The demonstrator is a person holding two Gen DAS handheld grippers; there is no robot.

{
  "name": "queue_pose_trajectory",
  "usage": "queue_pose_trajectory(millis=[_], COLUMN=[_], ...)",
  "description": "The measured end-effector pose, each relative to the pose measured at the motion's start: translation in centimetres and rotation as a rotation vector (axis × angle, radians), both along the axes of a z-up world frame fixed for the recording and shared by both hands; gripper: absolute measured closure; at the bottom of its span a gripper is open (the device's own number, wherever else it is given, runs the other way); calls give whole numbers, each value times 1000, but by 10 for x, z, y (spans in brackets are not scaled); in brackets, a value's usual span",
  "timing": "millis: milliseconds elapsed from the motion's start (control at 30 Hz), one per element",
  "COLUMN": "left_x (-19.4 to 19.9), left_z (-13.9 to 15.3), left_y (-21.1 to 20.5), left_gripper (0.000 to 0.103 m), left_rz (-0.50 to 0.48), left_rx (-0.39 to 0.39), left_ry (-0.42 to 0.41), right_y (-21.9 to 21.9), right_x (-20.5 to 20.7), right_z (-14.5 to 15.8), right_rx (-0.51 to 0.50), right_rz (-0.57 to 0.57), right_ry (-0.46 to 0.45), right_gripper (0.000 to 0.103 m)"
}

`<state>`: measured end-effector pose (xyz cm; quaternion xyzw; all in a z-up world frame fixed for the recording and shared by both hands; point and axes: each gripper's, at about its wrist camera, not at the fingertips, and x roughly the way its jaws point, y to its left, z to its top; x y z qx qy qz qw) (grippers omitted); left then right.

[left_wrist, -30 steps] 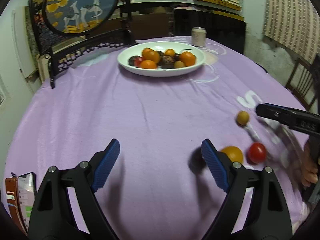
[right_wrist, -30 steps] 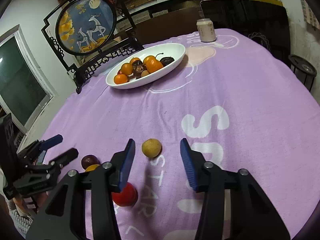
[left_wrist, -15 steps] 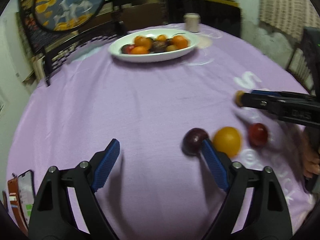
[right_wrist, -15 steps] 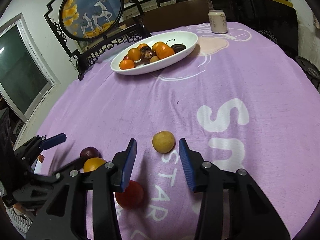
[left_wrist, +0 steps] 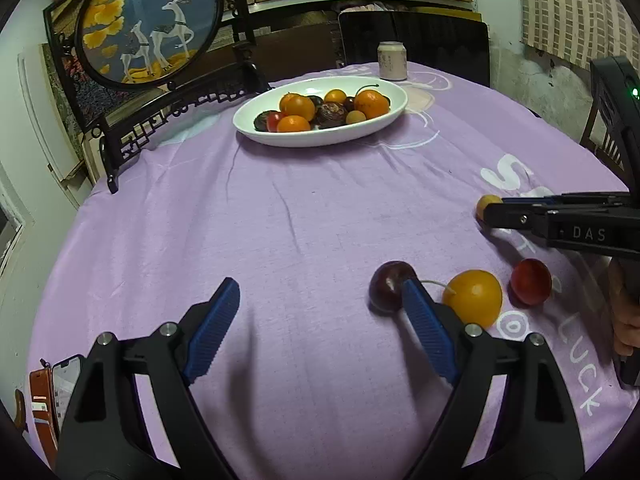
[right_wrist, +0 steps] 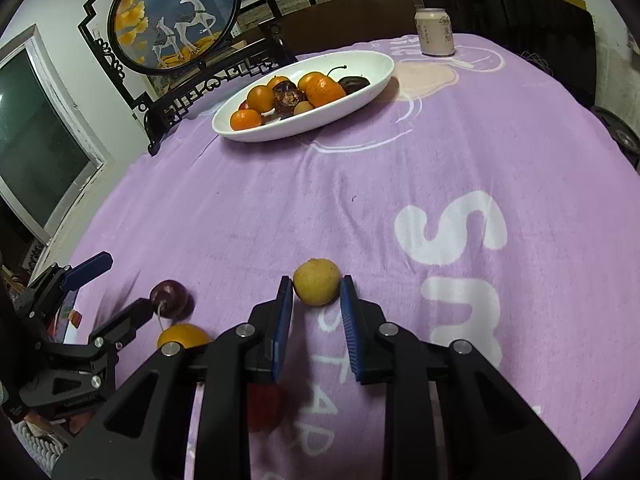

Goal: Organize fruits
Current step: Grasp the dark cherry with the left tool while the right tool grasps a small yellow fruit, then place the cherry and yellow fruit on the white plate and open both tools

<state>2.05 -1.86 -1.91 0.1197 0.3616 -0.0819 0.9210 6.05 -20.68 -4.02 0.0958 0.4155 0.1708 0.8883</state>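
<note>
While your right gripper (right_wrist: 316, 300) brackets the round, matte yellow fruit (right_wrist: 317, 287), its ribbed blue pads flank it, contact unclear. Your left gripper (left_wrist: 320, 300) gapes wide, its right pad touching the glossy dark plum (left_wrist: 389, 286).

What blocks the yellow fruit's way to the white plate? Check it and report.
Nothing visible does. The yellow fruit sits between the right gripper fingers, and only bare purple cloth lies between it and the white plate.
</note>
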Motion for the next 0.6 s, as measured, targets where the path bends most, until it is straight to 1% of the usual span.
queue_pose_trajectory(millis=[100, 133, 167, 200, 233, 267, 300, 333, 433, 533, 600], left_x=[2, 2, 2, 2, 2, 4, 7, 10, 13, 10, 11], left_z=[-2, -3, -4, -5, -6, -8, -10, -12, -11, -7, -2], left_y=[-5, -8, -10, -13, -15, -17, -18, -18, -19, -21, -19], left_gripper=[18, 20, 26, 32, 44, 63, 72, 76, 77, 77, 77], left_rz=[-17, -32, -47, -64, -77, -95, -112, -120, -146, -152, -132], left_rx=[8, 12, 15, 20, 21, 11, -10, -29, -67, -63, -58], left_ry=[5, 4, 6, 12, 21, 38, 66, 87, 90, 65, 37], right_y=[5, 7, 8, 9, 9, 9, 8, 7, 6, 2, -1], right_x=[1, 1, 1, 1, 1, 0, 0, 0, 0, -3, -4], right_z=[0, 0, 0, 0, 0, 0, 0, 0, 1, 5, 8], right_rx=[-30, -38, -44, -49, -50, -48, -46, -44, -40, -29, -21], right_rz=[0, 2, 4, 6, 5, 4, 1, -2, -8, -19, -28], right_ry=[-12, -14, -15, -18, -19, -20, -20, -20, -22, -45, -57], right_gripper=[77, 77, 77, 78, 79, 79, 79, 79, 79, 79, 79])
